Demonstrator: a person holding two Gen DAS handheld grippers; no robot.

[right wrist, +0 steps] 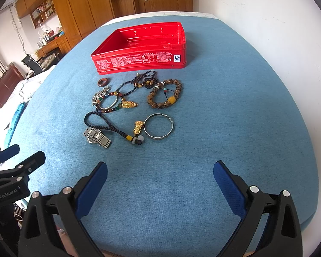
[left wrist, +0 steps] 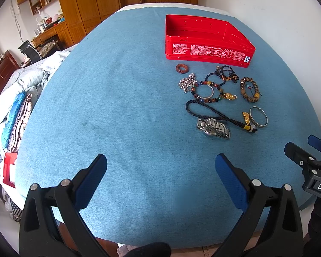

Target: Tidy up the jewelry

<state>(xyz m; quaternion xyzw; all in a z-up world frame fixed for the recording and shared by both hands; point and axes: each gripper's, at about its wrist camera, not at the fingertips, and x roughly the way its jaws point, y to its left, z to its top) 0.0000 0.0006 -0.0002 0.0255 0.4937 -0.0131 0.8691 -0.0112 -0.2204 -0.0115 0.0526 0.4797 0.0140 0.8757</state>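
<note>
Across the upper middle of both views, a red tin (right wrist: 139, 61) sits open on the blue cloth (right wrist: 224, 128), white print and a small "S" mark along its side. Jewelry (right wrist: 130, 107) lies just below it. Left gripper (left wrist: 160, 171), marked "GenRobot.AI", and right gripper (right wrist: 160, 175), marked "DAS", gape wide, holding nothing.

Tin print: white lettering on the front wall of the red tin (right wrist: 139, 61) is too small to read.
Watch: the dial of the steel watch (left wrist: 213, 126) cannot be read; the dark cord (right wrist: 104, 121) crosses over its band.
Right gripper (left wrist: 308, 150): cut off by the frame edge in the left wrist view; its label shows only "DAS".
Red object (left wrist: 9, 169): partly hidden beside the table; identity unclear.
</note>
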